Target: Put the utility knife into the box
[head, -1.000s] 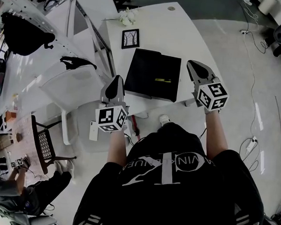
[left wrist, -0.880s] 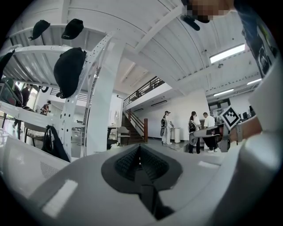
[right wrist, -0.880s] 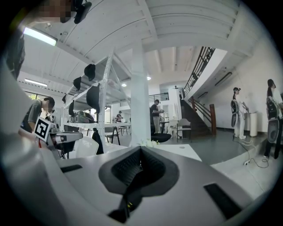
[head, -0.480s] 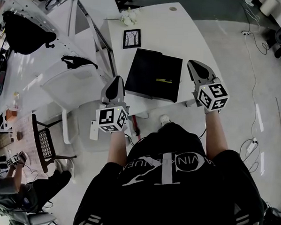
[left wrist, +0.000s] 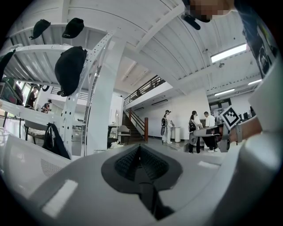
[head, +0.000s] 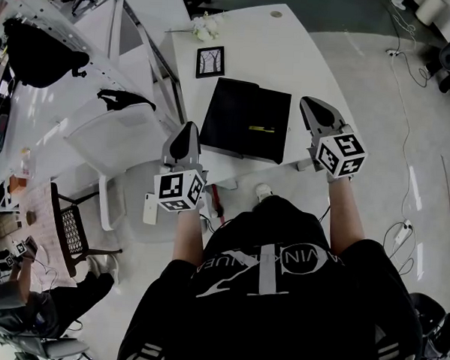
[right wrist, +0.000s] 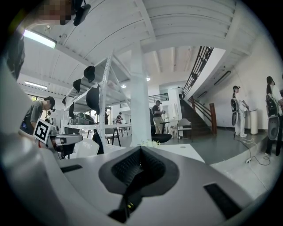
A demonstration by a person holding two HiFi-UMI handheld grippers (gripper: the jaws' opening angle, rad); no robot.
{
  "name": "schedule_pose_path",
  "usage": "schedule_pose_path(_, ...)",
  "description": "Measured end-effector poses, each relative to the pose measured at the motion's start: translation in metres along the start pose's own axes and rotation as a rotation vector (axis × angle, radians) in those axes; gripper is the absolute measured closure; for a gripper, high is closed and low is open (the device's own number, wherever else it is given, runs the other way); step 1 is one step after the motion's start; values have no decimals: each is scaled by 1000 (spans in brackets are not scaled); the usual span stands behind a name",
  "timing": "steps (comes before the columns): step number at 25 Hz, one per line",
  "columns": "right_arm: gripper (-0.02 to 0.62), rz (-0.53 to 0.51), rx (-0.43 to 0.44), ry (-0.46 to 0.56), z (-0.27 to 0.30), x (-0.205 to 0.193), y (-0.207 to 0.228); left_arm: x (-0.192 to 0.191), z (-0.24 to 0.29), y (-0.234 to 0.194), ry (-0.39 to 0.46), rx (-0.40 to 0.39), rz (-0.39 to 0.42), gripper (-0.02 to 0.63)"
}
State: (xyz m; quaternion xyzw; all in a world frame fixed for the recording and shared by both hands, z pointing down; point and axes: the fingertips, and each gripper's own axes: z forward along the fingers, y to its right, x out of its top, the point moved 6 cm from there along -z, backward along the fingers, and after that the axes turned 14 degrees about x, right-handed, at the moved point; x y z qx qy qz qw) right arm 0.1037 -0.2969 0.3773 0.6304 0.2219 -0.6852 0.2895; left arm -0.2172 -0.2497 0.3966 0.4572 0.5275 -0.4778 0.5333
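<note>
I hold both tools up in front of my chest, near the close edge of the white tabletop (head: 291,58). Neither one touches anything on it. The left tool (head: 187,130) hangs off the tabletop's near left corner, above a white chair (head: 114,136). In its own view the two jaws are pressed together with nothing between them. The right tool (head: 309,105) hovers over the near right edge of the tabletop, just beside the box (head: 232,116). Its jaws are also clenched on nothing.

The box is black and lies flat in the middle of the tabletop, as two dark panels side by side. The utility knife (head: 261,128), a small yellowish bar, lies on the right-hand panel, between the two tools and nearer the right one. From the head view I cannot tell whether that panel is an open compartment or a lid.

Beyond the box, a small framed picture (head: 209,62) lies on the tabletop. A sprig of white flowers (head: 204,25) sits near the far left corner.

Both tool cameras look out level across a big white hall. The left one shows people standing (left wrist: 168,126) beside a staircase (left wrist: 132,128).
</note>
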Motion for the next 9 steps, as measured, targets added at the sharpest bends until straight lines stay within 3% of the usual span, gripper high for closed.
schedule_pose_path(9,580,9,-1,-4,-4,-3,-1,-1,-3,2,-8,1,0,595)
